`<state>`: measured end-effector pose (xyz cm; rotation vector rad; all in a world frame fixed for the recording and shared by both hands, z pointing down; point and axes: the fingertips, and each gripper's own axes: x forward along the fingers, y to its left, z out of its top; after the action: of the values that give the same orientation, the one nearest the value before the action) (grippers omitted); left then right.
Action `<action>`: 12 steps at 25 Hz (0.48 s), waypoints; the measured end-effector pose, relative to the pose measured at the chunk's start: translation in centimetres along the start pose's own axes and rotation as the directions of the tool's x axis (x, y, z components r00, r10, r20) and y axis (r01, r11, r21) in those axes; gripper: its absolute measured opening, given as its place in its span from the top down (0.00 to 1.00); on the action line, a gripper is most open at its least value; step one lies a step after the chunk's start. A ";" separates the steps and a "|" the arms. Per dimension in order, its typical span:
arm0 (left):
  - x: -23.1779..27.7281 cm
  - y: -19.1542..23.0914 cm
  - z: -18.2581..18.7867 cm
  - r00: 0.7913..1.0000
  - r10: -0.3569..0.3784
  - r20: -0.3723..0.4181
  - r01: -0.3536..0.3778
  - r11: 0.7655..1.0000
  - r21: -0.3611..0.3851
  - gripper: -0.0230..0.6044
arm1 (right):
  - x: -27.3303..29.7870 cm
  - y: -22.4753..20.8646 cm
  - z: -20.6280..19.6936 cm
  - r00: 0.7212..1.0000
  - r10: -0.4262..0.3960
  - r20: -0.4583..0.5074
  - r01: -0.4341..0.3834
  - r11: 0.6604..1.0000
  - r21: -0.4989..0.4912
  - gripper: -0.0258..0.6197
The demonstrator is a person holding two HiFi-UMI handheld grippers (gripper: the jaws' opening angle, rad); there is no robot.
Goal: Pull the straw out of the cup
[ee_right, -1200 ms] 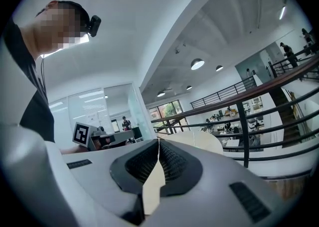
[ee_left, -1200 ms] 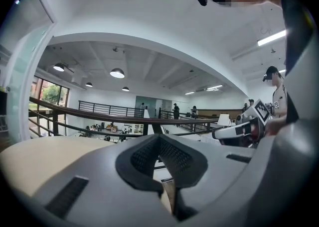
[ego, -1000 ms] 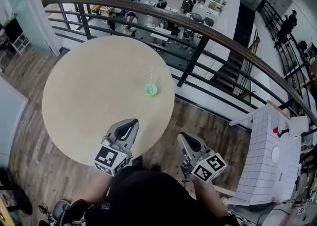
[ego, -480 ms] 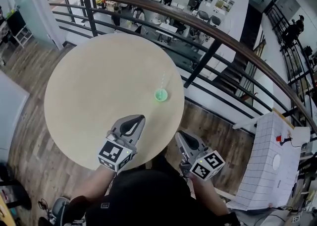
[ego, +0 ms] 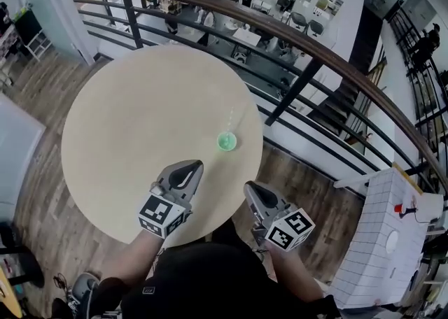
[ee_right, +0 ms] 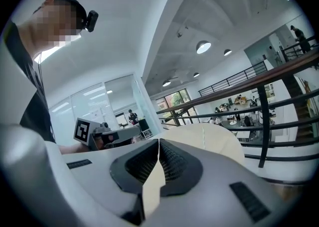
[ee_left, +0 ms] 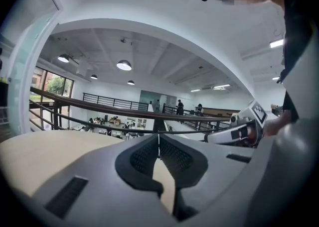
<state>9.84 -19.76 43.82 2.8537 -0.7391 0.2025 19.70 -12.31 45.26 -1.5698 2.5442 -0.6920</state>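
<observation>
Right of centre in the head view, near the round table's point(ego: 126, 122) right edge, a small green cup point(ego: 226, 142) holds a thin pale straw point(ego: 235, 119). At lower centre, the left gripper point(ego: 189, 167) and right gripper point(ego: 250, 188) both have their jaws pressed together, holding nothing. The straw's long axis runs from the cup toward the upper right of the frame.

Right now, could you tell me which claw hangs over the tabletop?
The left claw: it is above the round table, whereas the right claw sits at its rim, mostly over the wood floor.
</observation>
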 end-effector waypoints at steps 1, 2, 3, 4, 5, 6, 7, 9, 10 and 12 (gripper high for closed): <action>0.4 0.2 -0.2 1.000 0.008 0.000 -0.008 1.000 -0.004 0.95 | 0.3 -0.5 0.0 1.000 0.008 -0.007 -0.008 1.000 0.000 0.92; 0.8 0.5 -0.4 1.000 0.017 0.001 -0.017 1.000 -0.007 0.95 | 0.7 -1.0 0.0 1.000 0.016 -0.018 -0.016 1.000 -0.005 0.92; 1.2 0.8 -0.5 1.000 0.027 0.002 -0.027 1.000 -0.011 0.95 | 1.1 -1.5 0.0 0.999 0.025 -0.030 -0.025 1.000 -0.013 0.92; 1.6 1.1 -0.7 0.999 0.035 0.004 -0.035 0.999 -0.015 0.95 | 1.6 -2.0 0.1 0.999 0.033 -0.041 -0.034 0.999 -0.019 0.92; 2.1 1.4 -0.8 0.999 0.041 0.005 -0.041 0.999 -0.019 0.95 | 2.1 -2.5 0.1 0.998 0.040 -0.050 -0.041 0.999 -0.024 0.92; 2.6 1.6 -1.0 0.999 0.044 0.004 -0.044 0.999 -0.022 0.95 | 2.6 -3.1 0.2 0.997 0.046 -0.056 -0.048 0.998 -0.027 0.92; 3.2 1.8 -1.3 0.999 0.047 0.002 -0.046 0.999 -0.025 0.95 | 3.0 -3.7 0.3 0.997 0.052 -0.061 -0.054 0.998 -0.030 0.92; 4.3 2.1 -2.0 0.999 0.052 -0.005 -0.052 0.998 -0.031 0.95 | 3.7 -5.0 0.3 0.996 0.058 -0.070 -0.061 0.998 -0.035 0.92; 4.8 2.3 -2.3 0.998 0.056 -0.008 -0.056 0.998 -0.032 0.95 | 4.1 -5.6 0.2 0.995 0.061 -0.076 -0.064 0.997 -0.037 0.92; 5.7 2.9 -2.9 0.998 0.063 -0.015 -0.063 0.997 -0.033 0.95 | 5.1 -6.7 0.0 0.994 0.065 -0.089 -0.068 0.997 -0.039 0.92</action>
<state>13.10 -24.27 48.04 2.7966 -0.8228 0.2165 22.83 -19.20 48.84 -1.4908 2.6769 -0.7199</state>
